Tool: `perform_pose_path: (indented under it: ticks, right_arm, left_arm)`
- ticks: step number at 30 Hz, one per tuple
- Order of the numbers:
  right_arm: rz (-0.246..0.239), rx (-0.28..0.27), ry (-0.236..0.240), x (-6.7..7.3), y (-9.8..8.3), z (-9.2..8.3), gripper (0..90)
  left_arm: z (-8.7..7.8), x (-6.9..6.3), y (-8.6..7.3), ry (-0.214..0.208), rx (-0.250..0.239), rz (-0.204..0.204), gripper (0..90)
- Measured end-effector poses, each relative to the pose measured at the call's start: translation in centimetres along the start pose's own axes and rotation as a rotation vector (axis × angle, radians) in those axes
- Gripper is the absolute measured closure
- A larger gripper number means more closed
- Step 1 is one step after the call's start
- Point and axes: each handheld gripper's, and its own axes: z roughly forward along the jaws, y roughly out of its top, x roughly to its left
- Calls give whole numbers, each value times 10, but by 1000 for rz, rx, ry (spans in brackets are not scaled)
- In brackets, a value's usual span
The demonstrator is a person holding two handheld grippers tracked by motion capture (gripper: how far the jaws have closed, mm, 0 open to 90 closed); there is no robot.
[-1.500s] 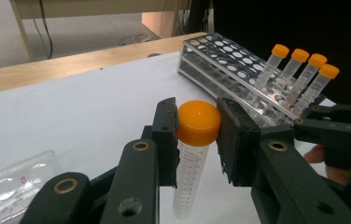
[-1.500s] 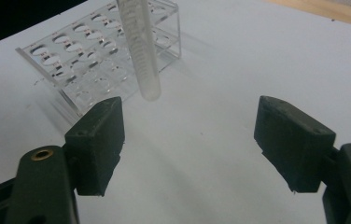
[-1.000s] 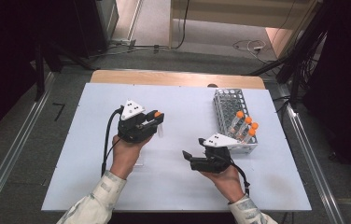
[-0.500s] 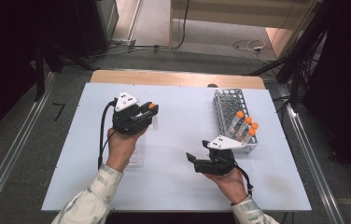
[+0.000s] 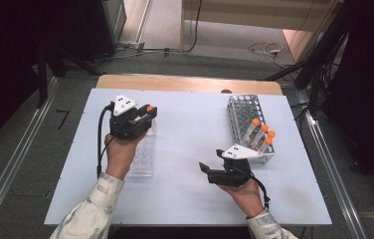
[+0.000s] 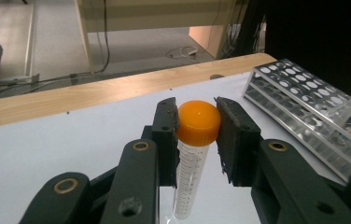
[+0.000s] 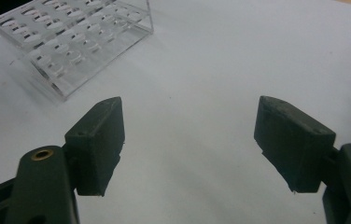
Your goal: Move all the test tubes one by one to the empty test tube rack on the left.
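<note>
Because its orange cap gives purchase, my left gripper (image 6: 197,130) clamps the tube (image 6: 190,182) upright above the clear rack (image 5: 142,157); my right gripper (image 7: 190,149), beside that rack, gapes empty.

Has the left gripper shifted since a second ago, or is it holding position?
Yes. In the high view the left gripper, shut on the orange-capped tube, has moved away from the person, toward the table's far wooden edge.

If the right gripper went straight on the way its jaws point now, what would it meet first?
Probably nothing at once: the right gripper is open over bare table. The clear rack lies ahead but off to the left of its line in the right gripper view, so it might pass beside it; depth is hard to judge.
</note>
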Motion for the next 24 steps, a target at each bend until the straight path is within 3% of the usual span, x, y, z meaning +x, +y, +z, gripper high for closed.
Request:
perform_pose_path:
  ticks: [7,24]
  right_arm:
    - [2,-3,-3,-1,0,-1,230]
    - [5,-5,-4,-1,0,-1,230]
  left_arm:
    - [1,7,-6,43,8,11,697]
    - [14,4,-38,76,40,33,696]
